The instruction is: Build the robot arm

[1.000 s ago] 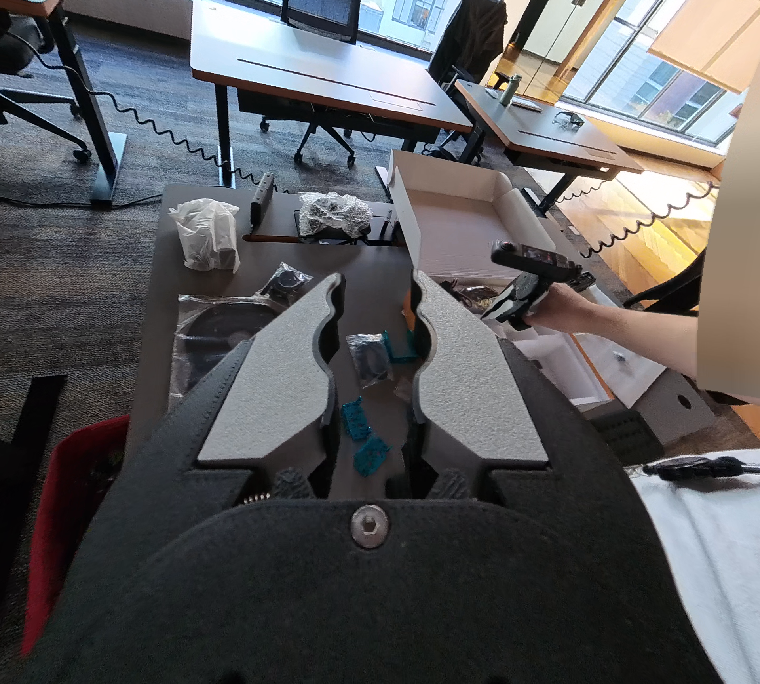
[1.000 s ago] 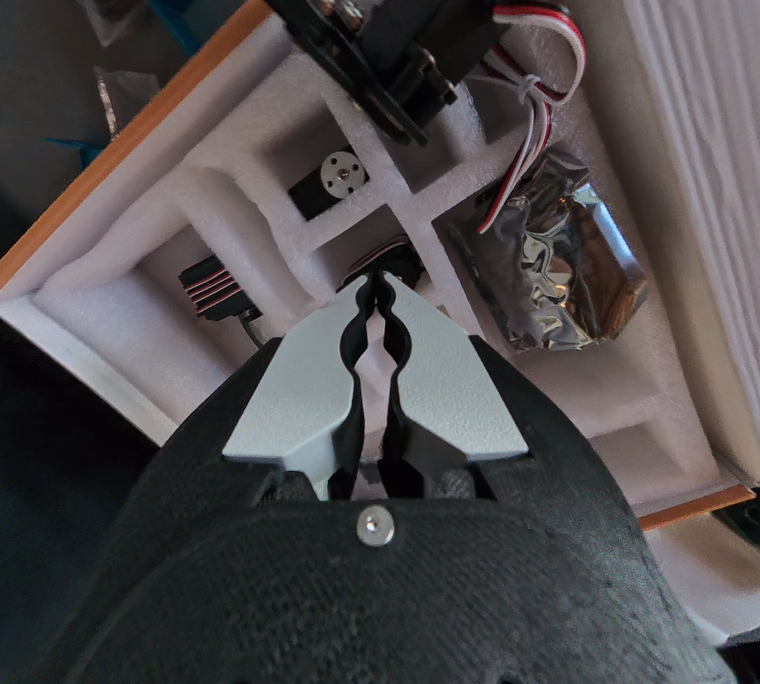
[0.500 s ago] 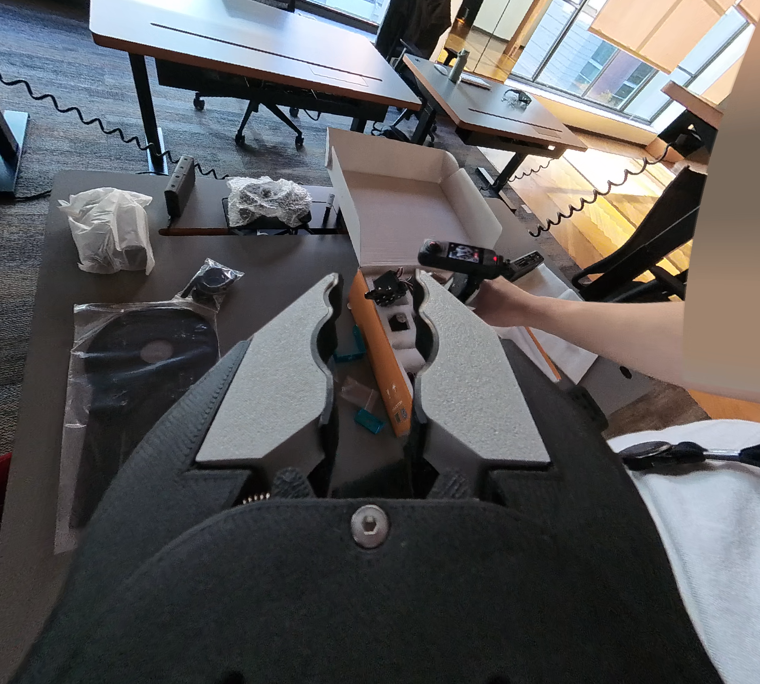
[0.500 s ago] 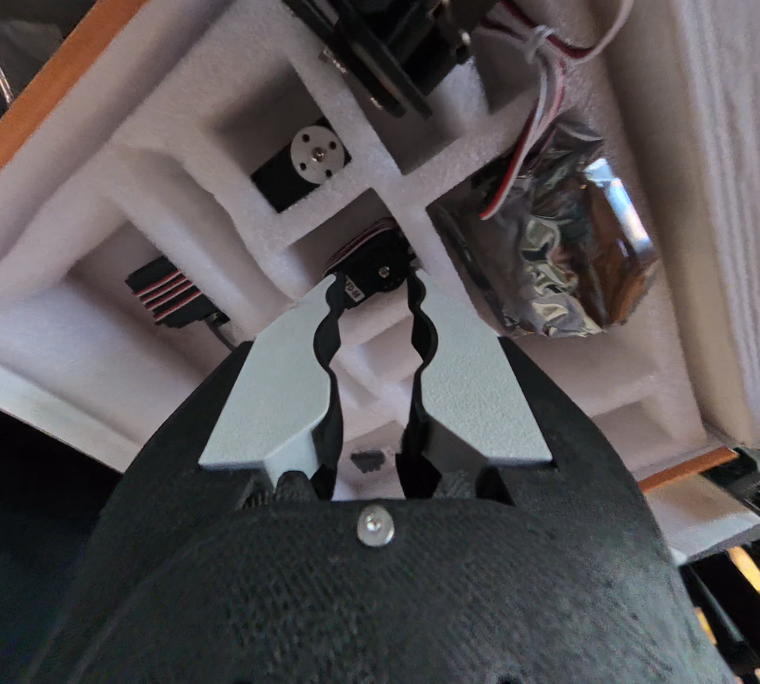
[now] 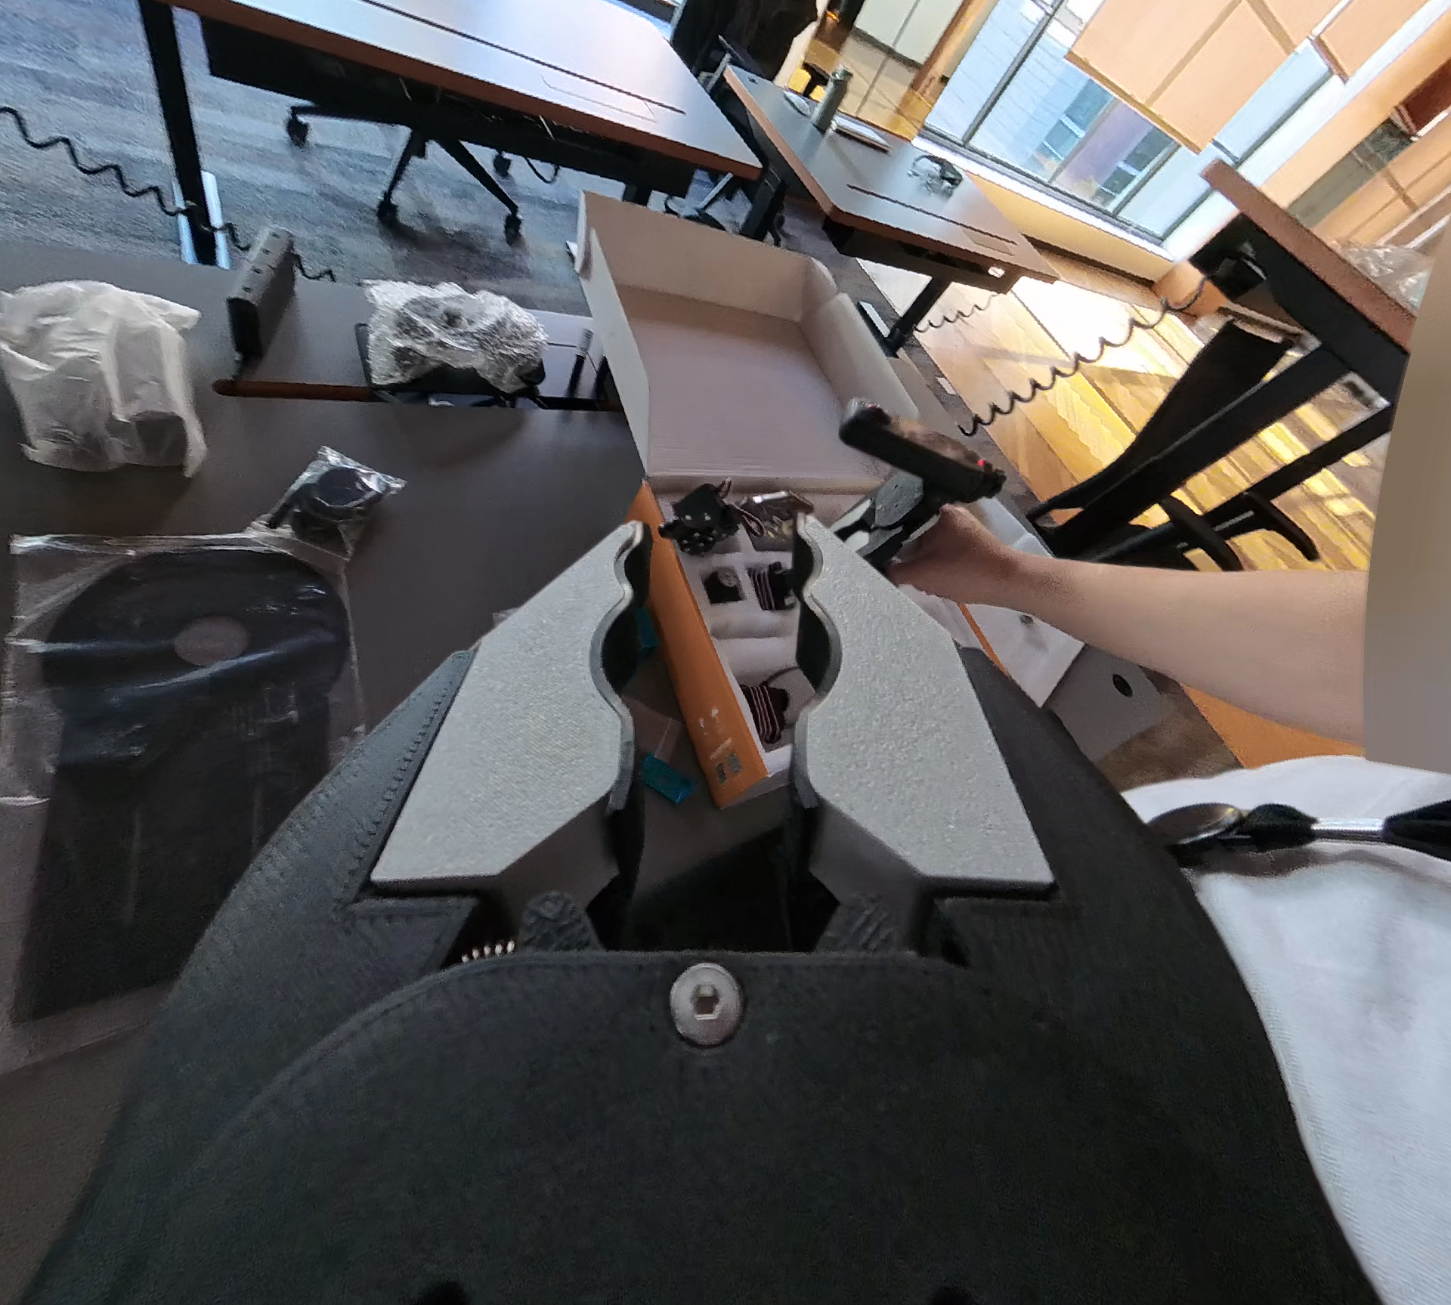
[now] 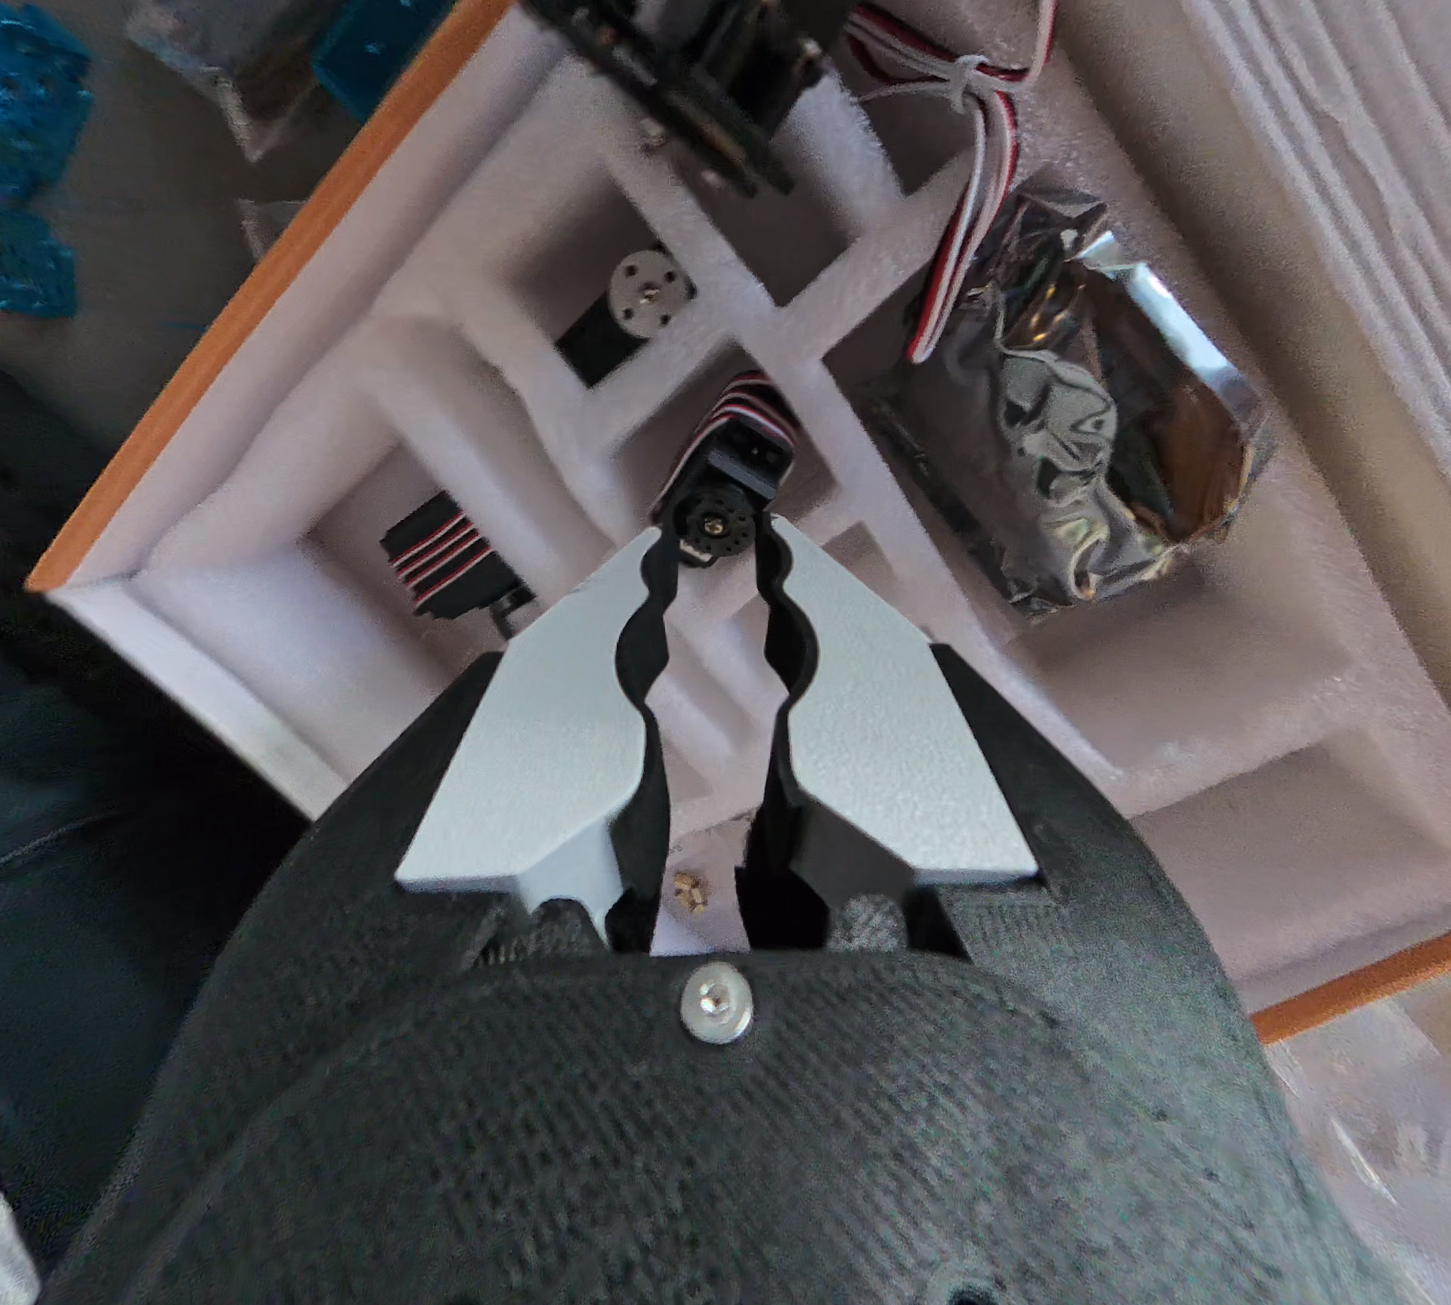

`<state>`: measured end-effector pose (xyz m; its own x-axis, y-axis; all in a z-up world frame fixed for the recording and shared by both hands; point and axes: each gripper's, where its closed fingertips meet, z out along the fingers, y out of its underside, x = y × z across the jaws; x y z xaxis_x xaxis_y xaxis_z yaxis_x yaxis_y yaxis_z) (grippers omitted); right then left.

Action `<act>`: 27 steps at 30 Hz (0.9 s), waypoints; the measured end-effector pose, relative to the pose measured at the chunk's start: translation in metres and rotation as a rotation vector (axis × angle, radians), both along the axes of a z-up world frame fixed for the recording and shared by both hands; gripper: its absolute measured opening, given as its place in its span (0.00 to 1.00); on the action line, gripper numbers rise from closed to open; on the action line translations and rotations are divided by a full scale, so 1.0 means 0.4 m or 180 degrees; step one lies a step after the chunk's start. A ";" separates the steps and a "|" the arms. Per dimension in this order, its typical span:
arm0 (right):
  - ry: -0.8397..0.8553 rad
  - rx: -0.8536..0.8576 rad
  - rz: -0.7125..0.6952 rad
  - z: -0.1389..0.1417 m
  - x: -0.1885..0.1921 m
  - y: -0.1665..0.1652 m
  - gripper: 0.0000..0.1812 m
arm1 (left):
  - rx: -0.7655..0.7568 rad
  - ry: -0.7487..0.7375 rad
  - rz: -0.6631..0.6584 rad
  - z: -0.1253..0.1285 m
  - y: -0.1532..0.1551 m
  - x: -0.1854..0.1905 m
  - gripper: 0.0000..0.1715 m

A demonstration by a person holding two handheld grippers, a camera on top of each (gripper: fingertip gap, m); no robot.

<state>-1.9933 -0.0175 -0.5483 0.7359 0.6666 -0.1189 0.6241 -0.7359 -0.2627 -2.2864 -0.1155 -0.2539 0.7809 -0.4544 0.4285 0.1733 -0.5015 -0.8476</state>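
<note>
In the right wrist view my right gripper (image 6: 710,529) is shut on a black servo motor (image 6: 726,474). Its pads press on the end with the round horn, just above a pocket in the white foam insert (image 6: 440,357) of the orange-edged box. The striped lead is wound around the servo body. My left gripper (image 5: 718,545) is open and holds nothing. It hovers over the dark table, and the near corner of the box (image 5: 691,678) shows between its fingers, farther off. My right gripper also shows in the left wrist view (image 5: 903,506), in a hand over the box.
The foam holds two more servos (image 6: 628,317) (image 6: 455,561), a black bracket assembly (image 6: 691,50) and a silver bag (image 6: 1083,451). On the table are a bagged black disc (image 5: 188,647), a white bag (image 5: 94,372), a bubble-wrapped item (image 5: 447,325) and teal parts (image 5: 667,784). The box lid (image 5: 722,372) stands open. One gripper's finger ends stand about 45 centimeters off the other's.
My right gripper went from shut to open around the servo, then closed on it; the servo now sits higher in its pocket. My left gripper swung towards the box.
</note>
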 end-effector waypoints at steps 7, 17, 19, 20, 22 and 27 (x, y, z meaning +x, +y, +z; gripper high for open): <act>0.0684 0.0093 -0.0426 0.087 0.009 -0.011 0.03 | -0.0527 -0.0715 -0.0840 -0.124 0.013 0.178 0.22; 0.1511 0.0040 -0.0334 0.153 0.008 -0.069 0.01 | -0.0574 -0.0801 -0.1129 -0.115 -0.001 0.266 0.21; 0.1587 0.0191 -0.0267 0.181 0.033 -0.081 0.00 | -0.0594 -0.0810 -0.1165 -0.117 -0.007 0.275 0.21; 0.1549 0.0316 -0.0162 0.194 0.043 -0.088 0.01 | -0.0611 -0.0806 -0.1179 -0.122 -0.009 0.281 0.21; 0.1355 0.0578 0.0114 0.215 0.053 -0.105 0.01 | -0.0674 -0.0809 -0.1226 -0.136 -0.012 0.297 0.21; 0.0476 0.1530 0.1160 0.276 0.045 -0.150 0.01 | -0.0745 -0.0762 -0.1364 -0.153 -0.012 0.342 0.21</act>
<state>-1.9754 -0.0776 -0.4380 0.4494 0.8765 0.1729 0.7438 -0.2599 -0.6158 -2.1496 -0.1204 -0.3150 0.4149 -0.5816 0.6997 0.0865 -0.7403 -0.6667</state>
